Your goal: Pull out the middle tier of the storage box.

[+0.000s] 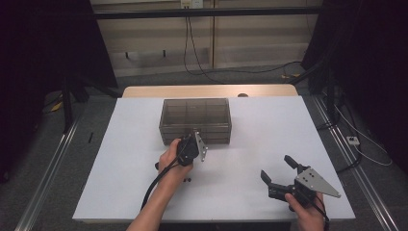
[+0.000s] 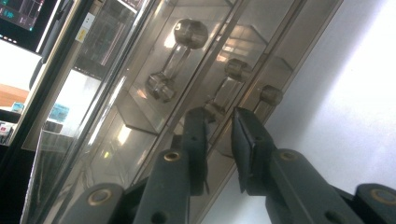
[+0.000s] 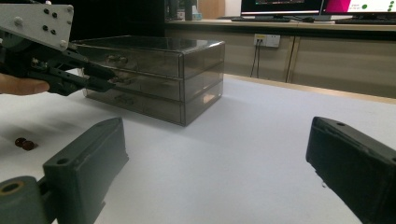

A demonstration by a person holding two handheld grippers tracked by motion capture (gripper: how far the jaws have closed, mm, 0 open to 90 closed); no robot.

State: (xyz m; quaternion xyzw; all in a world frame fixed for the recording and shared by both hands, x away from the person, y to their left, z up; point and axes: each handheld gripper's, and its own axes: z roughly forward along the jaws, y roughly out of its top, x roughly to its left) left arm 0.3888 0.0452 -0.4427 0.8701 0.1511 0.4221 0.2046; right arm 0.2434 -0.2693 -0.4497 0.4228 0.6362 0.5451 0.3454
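- The smoky clear drawer box (image 1: 195, 120) stands on the white bench (image 1: 269, 144), directly ahead of the left hand-held gripper (image 1: 196, 137) and well off to the far left of the right one.
- It has three shallow drawers stacked one over another, each with a small bar handle (the right gripper view shows the stack best).
- The middle drawer handle (image 2: 224, 93) sits right at the tips of the left hand-held gripper (image 2: 219, 119), whose jaws are drawn close together around the handle's near end; whether the pads actually press on it I cannot tell.
- The left hand (image 1: 172, 161) holds that tool low and pointed at the box front, its cable trailing back along the forearm.
- The right hand-held gripper (image 1: 278, 169) rests near the bench's front edge, apart from the box, with its jaws spread wide and nothing between them.
- Two small dark brown beads (image 3: 24, 143) lie on the bench behind the left hand-held gripper, near the person's left wrist.
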